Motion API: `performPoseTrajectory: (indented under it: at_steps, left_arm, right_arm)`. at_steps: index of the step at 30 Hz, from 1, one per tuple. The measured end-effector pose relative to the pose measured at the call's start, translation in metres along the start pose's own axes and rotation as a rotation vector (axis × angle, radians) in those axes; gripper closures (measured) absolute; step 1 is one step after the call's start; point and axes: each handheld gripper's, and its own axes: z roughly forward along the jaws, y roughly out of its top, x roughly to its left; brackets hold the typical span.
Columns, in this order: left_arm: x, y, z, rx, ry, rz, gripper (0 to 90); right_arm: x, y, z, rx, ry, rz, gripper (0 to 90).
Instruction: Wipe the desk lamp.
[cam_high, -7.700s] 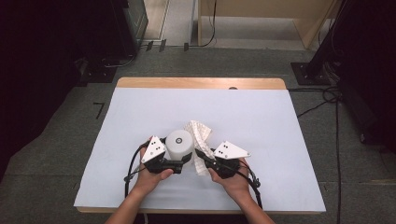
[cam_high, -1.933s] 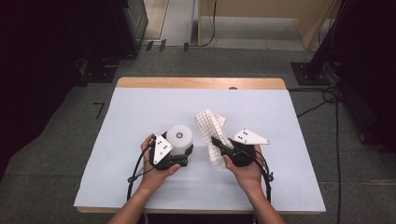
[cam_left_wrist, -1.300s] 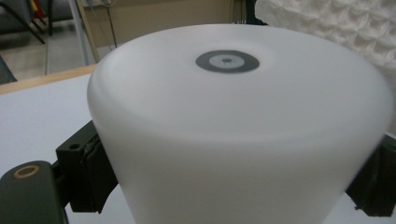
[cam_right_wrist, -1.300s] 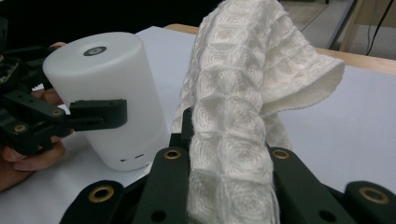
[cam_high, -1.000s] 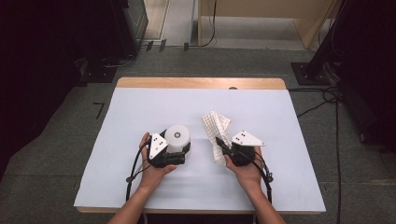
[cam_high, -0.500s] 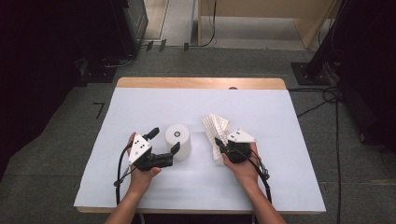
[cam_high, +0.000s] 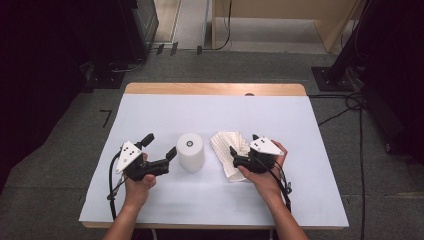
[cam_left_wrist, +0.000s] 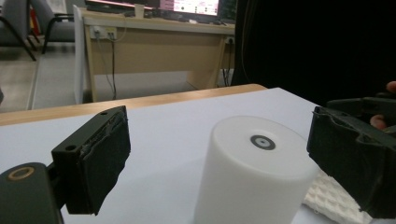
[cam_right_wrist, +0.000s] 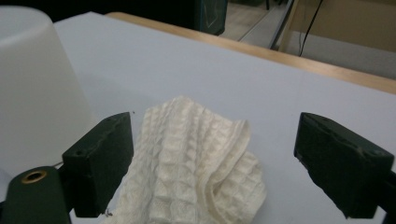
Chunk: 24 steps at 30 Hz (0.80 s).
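A white cylinder (cam_high: 190, 151) with a small dark ring on its top stands upright on the white-covered table (cam_high: 280, 120). My left gripper (cam_high: 160, 146) is open just to its left and does not touch it. Along the left gripper (cam_left_wrist: 219, 158), the cylinder (cam_left_wrist: 252, 172) stands a little beyond the jaws. A cream waffle-weave cloth (cam_high: 227, 150) lies crumpled to the right of the cylinder. My right gripper (cam_high: 244, 143) is at the cloth's right side. Its jaws have just been opening. In the right gripper view the cloth (cam_right_wrist: 196, 158) lies loose between the open right gripper (cam_right_wrist: 222, 154), with the cylinder (cam_right_wrist: 32, 102) at the left.
A bare wooden strip (cam_high: 215, 89) runs along the table's far edge. Grey floor with cables (cam_high: 350, 107) surrounds the table, and dark equipment (cam_high: 135, 20) stands at the back left. The right hand's gripper (cam_left_wrist: 369, 105) shows at the right edge of the left gripper view.
The left gripper has let go of the cylinder and drawn back to the left. The right gripper's jaws have opened and the cloth now lies loose on the table.
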Motion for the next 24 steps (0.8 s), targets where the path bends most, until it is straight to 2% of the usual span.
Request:
performPoseTrajectory:
  at_steps: [3, 7, 9, 13, 20, 24]
  left_arm:
    - [0.007, -0.001, -0.007, 0.008, 0.019, -0.007, 6.7]
    - [0.017, -0.005, -0.016, 0.021, 0.043, -0.026, 6.6]
    - [0.022, -0.007, -0.02, 0.025, 0.051, -0.041, 6.6]
    - [0.03, -0.014, -0.028, 0.038, 0.074, -0.053, 6.6]
    - [0.045, -0.021, -0.047, 0.06, 0.122, -0.068, 6.6]
    - [0.055, -0.028, -0.058, 0.082, 0.166, -0.079, 6.7]
  right_arm:
    - [-0.008, 0.005, -0.008, -0.017, -0.002, 0.022, 2.2]
    - [-0.022, 0.004, -0.022, -0.016, -0.007, 0.03, 0.0]
    - [-0.029, 0.003, -0.032, -0.022, -0.035, 0.018, 0.0]
    - [-0.045, -0.003, -0.049, -0.026, -0.072, 0.025, 0.0]
    - [-0.073, -0.022, -0.072, 0.005, -0.141, 0.038, 0.0]
    - [-0.089, -0.034, -0.084, 0.019, -0.177, 0.061, 0.0]
